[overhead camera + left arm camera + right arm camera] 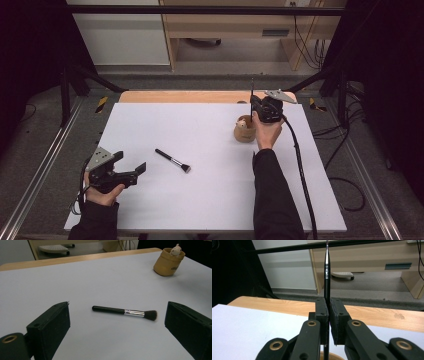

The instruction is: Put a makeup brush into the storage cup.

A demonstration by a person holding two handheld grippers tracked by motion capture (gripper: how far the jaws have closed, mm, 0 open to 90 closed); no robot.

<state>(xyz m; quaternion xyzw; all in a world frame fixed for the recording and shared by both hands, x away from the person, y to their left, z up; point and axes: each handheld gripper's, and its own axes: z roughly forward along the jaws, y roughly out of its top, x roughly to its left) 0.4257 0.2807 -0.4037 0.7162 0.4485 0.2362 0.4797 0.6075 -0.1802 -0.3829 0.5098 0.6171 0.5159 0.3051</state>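
Note:
A black makeup brush [172, 160] [125, 312] with a silver ferrule lies flat on the white table top [200, 175], bristles toward the right. My left gripper [131, 170] [117, 325] is open, low over the table just left of the brush, with the brush ahead between its jaws. A tan holder cup [244, 129] [168, 262] with a small pale figure on its rim stands at the back right. My right gripper [260, 107] [328, 315] is shut on a thin black brush handle [327, 272] [251, 90], held upright right above the cup.
The white sheet covers a wooden table whose bare edge [200, 96] shows at the back. Black cables [300, 165] trail along the right side. Metal frame rails [40, 165] flank the table. A wooden desk [374, 260] stands beyond.

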